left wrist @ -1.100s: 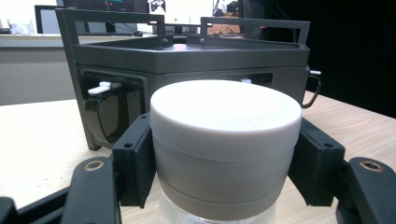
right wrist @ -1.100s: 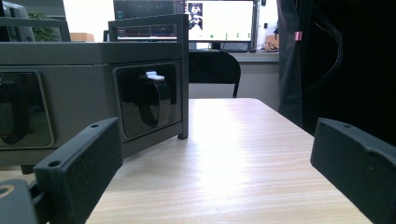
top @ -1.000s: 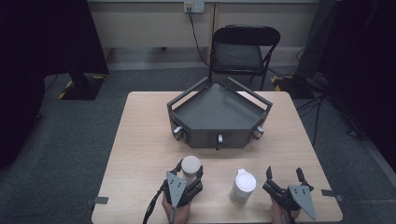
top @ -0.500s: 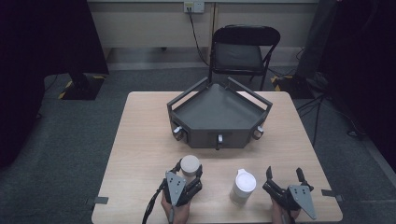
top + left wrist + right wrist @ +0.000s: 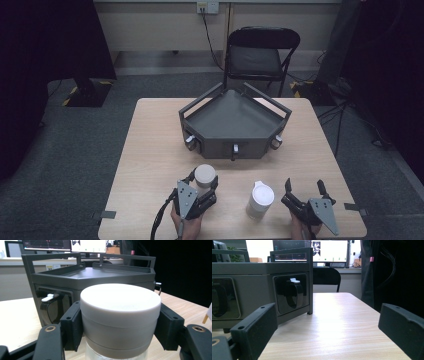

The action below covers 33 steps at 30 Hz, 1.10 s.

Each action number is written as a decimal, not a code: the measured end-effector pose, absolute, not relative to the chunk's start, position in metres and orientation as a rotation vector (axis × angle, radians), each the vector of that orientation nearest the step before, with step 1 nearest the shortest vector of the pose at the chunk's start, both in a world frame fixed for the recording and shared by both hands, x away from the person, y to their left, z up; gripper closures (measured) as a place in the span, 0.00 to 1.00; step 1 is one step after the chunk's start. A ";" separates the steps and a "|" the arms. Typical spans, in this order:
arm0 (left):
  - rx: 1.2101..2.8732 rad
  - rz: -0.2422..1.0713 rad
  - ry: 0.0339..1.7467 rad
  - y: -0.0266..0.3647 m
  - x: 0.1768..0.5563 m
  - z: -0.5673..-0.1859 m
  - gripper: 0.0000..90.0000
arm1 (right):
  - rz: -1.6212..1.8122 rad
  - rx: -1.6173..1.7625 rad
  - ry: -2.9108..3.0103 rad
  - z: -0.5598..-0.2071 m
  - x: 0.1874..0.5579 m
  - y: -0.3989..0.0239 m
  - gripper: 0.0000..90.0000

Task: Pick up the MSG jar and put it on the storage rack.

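Note:
A round jar with a pale grey lid [image 5: 205, 173] stands on the wooden table [image 5: 150, 150] near its front edge. My left gripper [image 5: 204, 180] is shut on it, one pad on each side of the lid. In the left gripper view the jar [image 5: 120, 312] sits between the black pads [image 5: 73, 327], with clear glass showing below the lid. A white lidded container [image 5: 260, 200] stands upright to the right of the jar, untouched. My right gripper [image 5: 303, 186] rests open to the right of that container, with bare table between its jaws [image 5: 327, 330].
A dark grey five-sided tray [image 5: 225, 145] with raised rails and small front knobs stands in the middle of the table, behind both grippers; it looks empty. A black folding chair [image 5: 260, 55] is beyond the far table edge. The tray front [image 5: 262, 267] looms close on the left in the right gripper view.

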<state>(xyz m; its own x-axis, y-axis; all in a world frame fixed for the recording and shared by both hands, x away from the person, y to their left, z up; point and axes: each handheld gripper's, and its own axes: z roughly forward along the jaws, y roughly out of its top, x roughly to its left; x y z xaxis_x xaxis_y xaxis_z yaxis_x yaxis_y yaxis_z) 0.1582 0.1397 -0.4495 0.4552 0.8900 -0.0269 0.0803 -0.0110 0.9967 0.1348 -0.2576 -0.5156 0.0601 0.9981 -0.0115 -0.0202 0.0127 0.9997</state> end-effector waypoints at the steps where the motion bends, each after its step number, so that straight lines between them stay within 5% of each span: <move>1: 1.451 0.804 0.907 0.140 0.159 -0.448 0.38 | 1.166 1.213 1.156 -0.516 0.135 -0.258 0.01; 33: 1.474 0.695 0.776 0.167 0.196 -0.403 0.38 | 1.166 1.213 1.156 -0.516 0.135 -0.258 0.01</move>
<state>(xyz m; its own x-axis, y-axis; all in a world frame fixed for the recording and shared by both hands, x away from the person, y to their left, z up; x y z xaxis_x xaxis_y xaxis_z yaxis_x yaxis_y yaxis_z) 0.1958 0.1673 -0.4034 0.5895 0.8071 -0.0311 0.0585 -0.0043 0.9983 0.1348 -0.2576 -0.5156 0.0599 0.9981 -0.0113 -0.0202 0.0125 0.9997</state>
